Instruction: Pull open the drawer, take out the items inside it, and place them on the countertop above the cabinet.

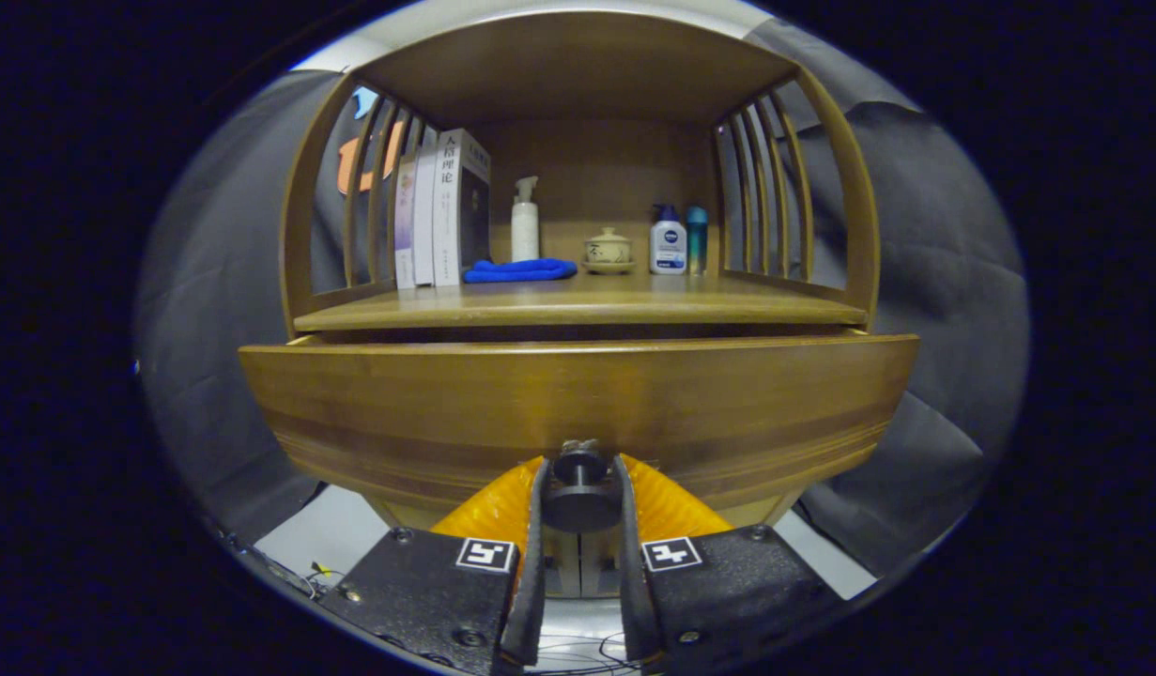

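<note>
The gripper (580, 488) was closed on the dark round knob (580, 467) of the drawer (578, 413), with one finger pressed against each side of it and the orange finger backs flaring out to either side. The drawer front, a broad curved band of brown wood, stood slightly proud of the cabinet, leaving a thin dark gap beneath the countertop (578, 305); what lay inside the drawer could not be seen from this angle. Directly above, the countertop formed the floor of an open wooden shelf with slatted sides, and it was already crowded along the back. At the left stood a row of upright books (443, 211), leaning against the slats. Just beside them lay a folded blue cloth (519, 270), and behind it rose a white pump bottle (525, 223). Near the middle sat a small lidded ceramic cup (608, 250) on a saucer. To its right stood a white bottle with a blue cap (668, 242), touching or nearly touching a slim teal bottle (697, 239). The front strip of the countertop, ahead of these things, was bare wood. Grey cloth hung on both sides of the cabinet.
</note>
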`<state>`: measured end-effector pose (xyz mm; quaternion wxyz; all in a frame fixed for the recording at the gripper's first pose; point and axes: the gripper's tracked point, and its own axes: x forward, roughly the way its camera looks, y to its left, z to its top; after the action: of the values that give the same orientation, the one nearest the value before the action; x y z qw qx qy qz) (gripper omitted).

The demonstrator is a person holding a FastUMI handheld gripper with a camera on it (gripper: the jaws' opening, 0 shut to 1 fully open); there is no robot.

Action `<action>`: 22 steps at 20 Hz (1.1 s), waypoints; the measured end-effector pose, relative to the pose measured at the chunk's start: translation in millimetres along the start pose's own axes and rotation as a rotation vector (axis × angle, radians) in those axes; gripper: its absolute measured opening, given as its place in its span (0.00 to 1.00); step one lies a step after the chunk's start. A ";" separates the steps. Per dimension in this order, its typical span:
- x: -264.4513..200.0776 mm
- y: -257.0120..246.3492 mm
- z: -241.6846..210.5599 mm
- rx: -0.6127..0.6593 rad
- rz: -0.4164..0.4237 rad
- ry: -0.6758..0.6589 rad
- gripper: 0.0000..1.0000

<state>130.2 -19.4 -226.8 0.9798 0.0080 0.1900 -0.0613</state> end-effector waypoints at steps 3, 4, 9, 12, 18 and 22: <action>-23.4 -1.5 -7.9 -0.007 -0.008 0.002 0.36; -30.7 -0.8 -11.2 -0.005 -0.004 0.001 0.36; -68.0 1.8 -31.1 0.029 0.021 0.011 0.36; -84.8 3.1 -37.8 0.018 0.035 0.015 0.35; -107.6 1.8 -49.4 -0.005 0.066 0.034 0.35; -114.3 1.6 -52.8 -0.041 0.072 0.041 0.35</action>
<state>5.6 -2.4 -233.2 0.9772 -0.0042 0.2110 -0.0217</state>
